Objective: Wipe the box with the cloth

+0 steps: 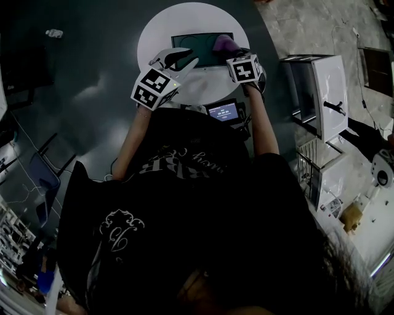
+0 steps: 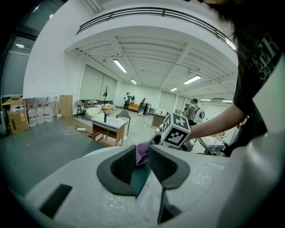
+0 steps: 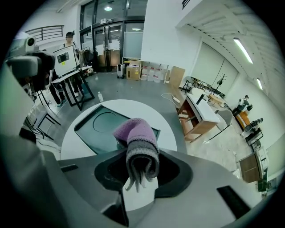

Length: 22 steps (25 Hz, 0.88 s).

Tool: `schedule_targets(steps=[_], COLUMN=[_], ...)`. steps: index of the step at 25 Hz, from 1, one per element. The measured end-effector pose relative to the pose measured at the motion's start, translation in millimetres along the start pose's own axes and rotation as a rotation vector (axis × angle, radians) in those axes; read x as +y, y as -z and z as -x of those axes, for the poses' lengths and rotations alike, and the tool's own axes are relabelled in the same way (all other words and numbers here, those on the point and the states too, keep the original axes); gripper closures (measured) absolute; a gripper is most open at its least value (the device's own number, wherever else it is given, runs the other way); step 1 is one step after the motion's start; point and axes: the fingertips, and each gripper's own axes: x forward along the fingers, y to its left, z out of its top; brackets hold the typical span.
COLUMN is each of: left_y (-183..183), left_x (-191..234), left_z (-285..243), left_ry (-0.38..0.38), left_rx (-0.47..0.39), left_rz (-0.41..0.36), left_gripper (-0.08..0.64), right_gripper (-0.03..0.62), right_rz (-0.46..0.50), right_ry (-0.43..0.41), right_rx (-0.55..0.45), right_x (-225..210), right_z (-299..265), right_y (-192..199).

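Now | left hand-held gripper [image 2: 143, 158] clamped on box [image 1: 197, 48] edge | right hand-held gripper [image 3: 140, 165] pinching cloth [image 3: 139, 140] over box | table [image 1: 184, 17] showing around

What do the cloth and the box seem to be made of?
Cloth: knitted yarn, perhaps wool or acrylic, soft and matt. Ribbed stitches and loose strand ends show, and it is purple with a grey band.
Box: likely hard plastic, dark green, smooth with a faint sheen. A round shape looks moulded into its flat face.
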Motion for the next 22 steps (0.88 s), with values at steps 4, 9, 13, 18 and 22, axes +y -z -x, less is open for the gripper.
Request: schedule_targets(steps=[4,9,13,18,22], left_y=[4,10,17,21,28], left_x=[6,9,9,6,2], left_z=[7,16,22,29,35], left_ry=[-0.027,-0.066,-0.095,-0.122,-0.13], left_rx=[-0.004,-0.008,-0.007,-0.011,-0.009], left_rz=[0.011,0.031,0.044,0.064,0.064], left_gripper=[0.471,0.471,0.471,0.471,0.471], right_gripper=[0.469,0.469,0.469,0.469,0.469], right_rz=[0.01,0.107,0.23,0.378,0.369], right_ry=[-0.068,-0.22,-0.338,-0.398,-0.381], right_rx=[-0.052,-0.109,-0.124,-0.091,-0.073], right_x=[24,80,130,163,161], right_z=[10,16,15,8,2], right_y=[-17,-36,-38,-28,-22])
